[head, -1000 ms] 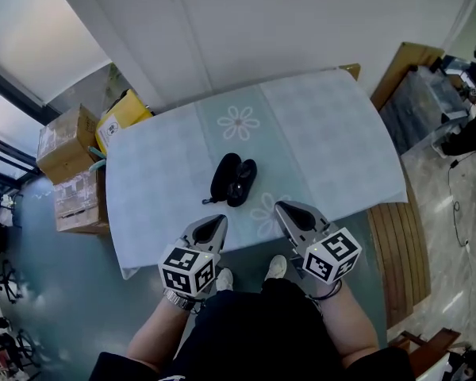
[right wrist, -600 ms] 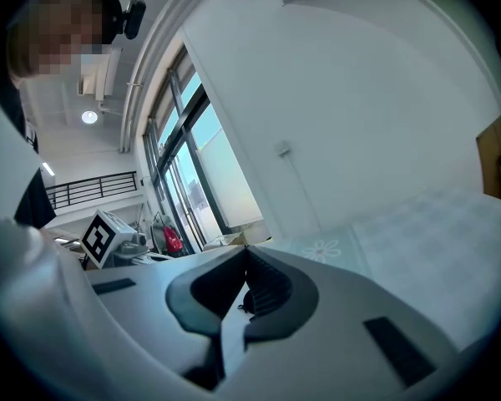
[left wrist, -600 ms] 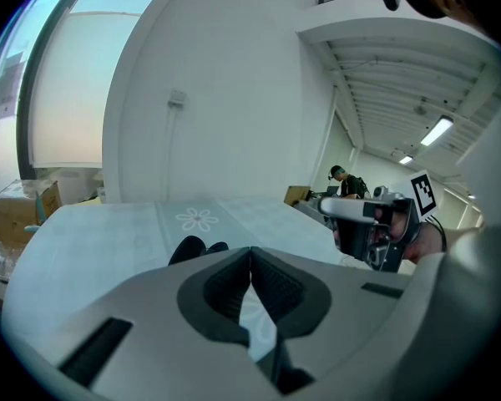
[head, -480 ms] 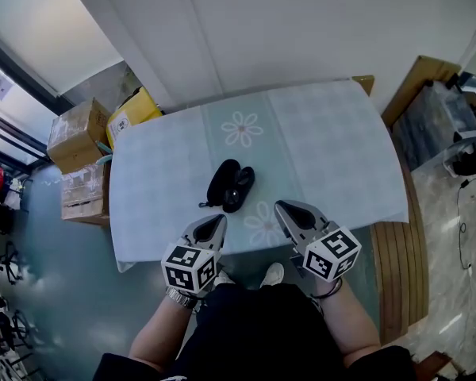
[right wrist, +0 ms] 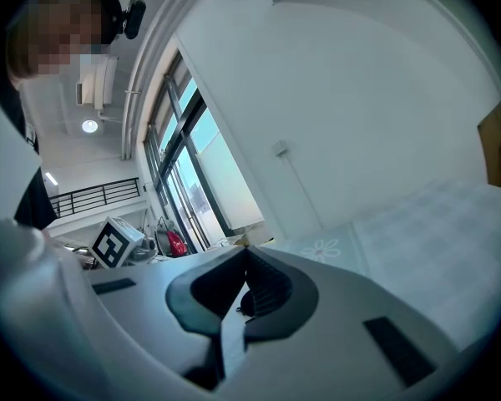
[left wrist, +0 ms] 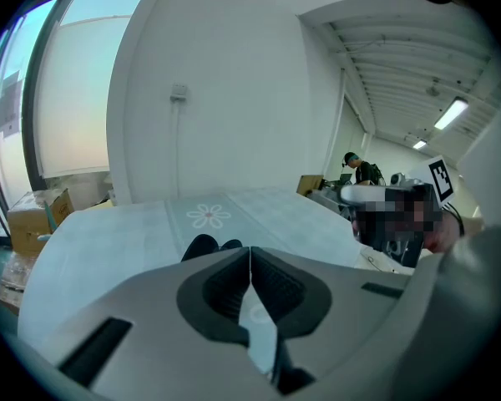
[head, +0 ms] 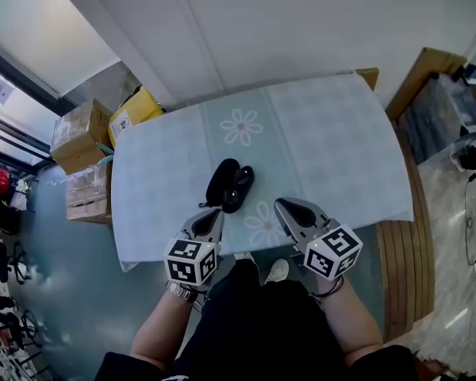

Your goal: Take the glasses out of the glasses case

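Presently, the tabletop (head: 341, 133) carries a pale blue checked cloth (head: 159, 173) printed with white daisies, its edge hanging over the near side. The case (head: 228, 185) lies near the middle of the near half. It is a black, smooth, oval clamshell lying open, with its two halves side by side. The contents are too small to make out.

The left gripper (head: 215, 213) is grey moulded plastic with ribbed black pads. Its fingers are pressed together at the tips, hold nothing, and sit just short of the case. The right gripper (head: 280, 205) is of the same build. Its fingers are likewise pressed together and empty, over the cloth to the right of the case. Brown cardboard boxes (head: 79, 133) stand on the floor at the left.
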Available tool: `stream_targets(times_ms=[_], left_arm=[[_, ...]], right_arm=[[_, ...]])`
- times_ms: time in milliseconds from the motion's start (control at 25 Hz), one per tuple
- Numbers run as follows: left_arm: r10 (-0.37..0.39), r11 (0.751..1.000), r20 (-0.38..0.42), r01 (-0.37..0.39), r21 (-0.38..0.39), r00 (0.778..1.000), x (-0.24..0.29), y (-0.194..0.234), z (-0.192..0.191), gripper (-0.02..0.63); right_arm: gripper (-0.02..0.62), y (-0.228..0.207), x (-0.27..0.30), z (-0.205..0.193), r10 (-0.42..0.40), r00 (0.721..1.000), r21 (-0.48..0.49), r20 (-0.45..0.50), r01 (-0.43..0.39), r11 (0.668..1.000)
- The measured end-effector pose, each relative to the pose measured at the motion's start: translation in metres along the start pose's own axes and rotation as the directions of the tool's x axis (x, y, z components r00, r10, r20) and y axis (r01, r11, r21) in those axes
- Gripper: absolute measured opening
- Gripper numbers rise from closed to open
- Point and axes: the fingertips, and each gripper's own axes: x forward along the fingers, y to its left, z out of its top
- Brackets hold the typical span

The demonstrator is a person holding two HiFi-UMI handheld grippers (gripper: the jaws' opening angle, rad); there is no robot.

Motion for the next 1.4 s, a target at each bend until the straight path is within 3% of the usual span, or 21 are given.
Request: stream_targets(times_ms=[440,1040,1400], left_arm=[[-0.007,0.994,-0.133,0.021,0.103,0.991,0.051,0.014,-0.013,0.031],[-0.007,0.983,-0.308,0.063,0.173,0.951,0.127,0.043,-0.036,0.032],[-0.022,0.977,-0.378,0.100,0.188,0.926,0.146,0.049,-0.054,0.043]], right_arm=[[0.023,-0.022,0.006,0.000,-0.048,0.999,0.015,-0.009,0.048,0.999],[0.023,-0.060,0.032,-0.022,-0.113,0.991,0.097,-0.069,0.119,0.988],[0.023,-0.068,0.044,-0.034,-0.133,0.987,0.130,-0.090,0.144,0.981]])
